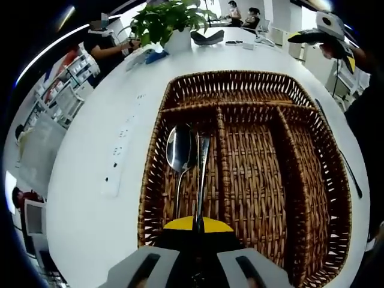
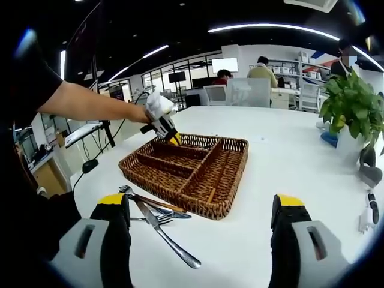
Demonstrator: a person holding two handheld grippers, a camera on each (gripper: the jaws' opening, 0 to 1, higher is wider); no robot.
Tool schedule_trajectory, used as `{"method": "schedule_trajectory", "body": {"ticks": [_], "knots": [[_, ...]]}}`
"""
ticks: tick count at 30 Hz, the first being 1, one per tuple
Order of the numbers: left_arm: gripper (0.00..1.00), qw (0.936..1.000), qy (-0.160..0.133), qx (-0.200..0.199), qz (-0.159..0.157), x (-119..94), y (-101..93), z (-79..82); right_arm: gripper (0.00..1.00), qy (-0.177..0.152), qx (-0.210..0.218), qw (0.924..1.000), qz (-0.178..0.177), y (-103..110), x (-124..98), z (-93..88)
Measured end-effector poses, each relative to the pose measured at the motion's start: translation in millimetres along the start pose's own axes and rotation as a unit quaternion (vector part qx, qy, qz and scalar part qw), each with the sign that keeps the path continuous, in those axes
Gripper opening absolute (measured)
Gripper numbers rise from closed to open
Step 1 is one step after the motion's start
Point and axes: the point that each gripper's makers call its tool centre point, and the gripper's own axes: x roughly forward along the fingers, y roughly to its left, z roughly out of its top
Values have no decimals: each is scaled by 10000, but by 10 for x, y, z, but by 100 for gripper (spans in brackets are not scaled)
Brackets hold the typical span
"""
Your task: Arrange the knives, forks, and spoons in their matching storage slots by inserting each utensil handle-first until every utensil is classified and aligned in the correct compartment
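Note:
A brown wicker tray point(image 1: 240, 77) with long compartments lies on the white table. One spoon point(image 1: 178, 150) rests in its left compartment, bowl at the far end. My left gripper point(image 1: 198, 227) is shut on a second metal utensil point(image 1: 201, 174), whose flat handle end points forward over that same compartment; its head is hidden by the jaws. In the right gripper view the left gripper point(image 2: 173, 138) hovers at the far corner of the tray point(image 2: 180, 198). My right gripper point(image 2: 201, 204) stands wide open above the table, close to a pile of loose cutlery point(image 2: 157, 217).
A potted plant point(image 1: 165, 21) point(image 2: 354, 108) stands at the table's far end. A white power strip point(image 1: 117, 156) lies left of the tray and a thin black cable point(image 1: 348, 168) right of it. People sit at desks beyond the table.

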Motion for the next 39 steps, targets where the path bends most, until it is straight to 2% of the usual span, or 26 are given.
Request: {"method": "schedule_trajectory", "body": {"ticks": [3,5,6,7,9,13,15,16,19,20,21,22,23,24,25,26,29,31,33,37,39], "knots": [[0,10000,52,-53,-34,49,17,-20,99,48,-11,10000,29,17,2,-30],[0,9996,290,20,-38,108,17,-124,99,86,-66,9999,42,28,13,-41],[0,9994,339,-38,-31,134,12,-159,99,89,-86,9999,56,34,17,-33],[0,9991,145,-391,-117,101,20,-106,99,77,-85,9999,64,32,20,-21],[0,9996,129,-212,-105,98,56,-126,99,28,-54,10000,48,21,25,6],[0,9997,173,-145,-84,112,47,-124,99,39,-71,9999,88,59,70,-7],[1,9991,326,279,3,117,53,-127,99,59,-104,9998,147,103,94,-15],[1,9987,382,350,17,119,44,-129,99,60,-143,9997,178,122,99,-13],[2,9989,394,241,-33,124,68,-135,99,72,-209,9995,205,142,99,12],[4,9997,234,90,-72,125,79,-135,99,75,-204,9995,214,141,94,23],[4,9998,188,-17,62,118,115,-142,99,66,-201,9995,215,140,82,44],[10,9996,143,-125,195,110,151,-149,99,57,-198,9996,216,138,69,64],[15,9981,199,214,540,60,256,-165,99,54,-212,9995,218,135,59,81],[21,9978,149,387,512,68,217,-148,99,44,-239,9995,213,130,45,105],[24,9969,161,393,655,37,267,-147,99,23,-259,9995,200,121,29,133],[26,9984,115,265,481,-5,199,-143,99,10,-260,9995,196,116,21,150],[32,9987,-142,116,469,-153,202,-52,99,-85,-214,9995,195,114,-1,228],[38,9969,-395,191,646,-291,248,60,99,-161,-244,9994,188,133,-17,290],[45,9952,-592,-66,775,-430,279,137,99,-192,-284,9992,191,150,-31,330],[69,9852,-1148,-705,1062,-795,347,310,99,-313,-339,9988,186,170,-79,452],[77,9761,-1475,-969,1266,-996,373,361,99,-338,-335,9987,174,157,-90,490]]}}
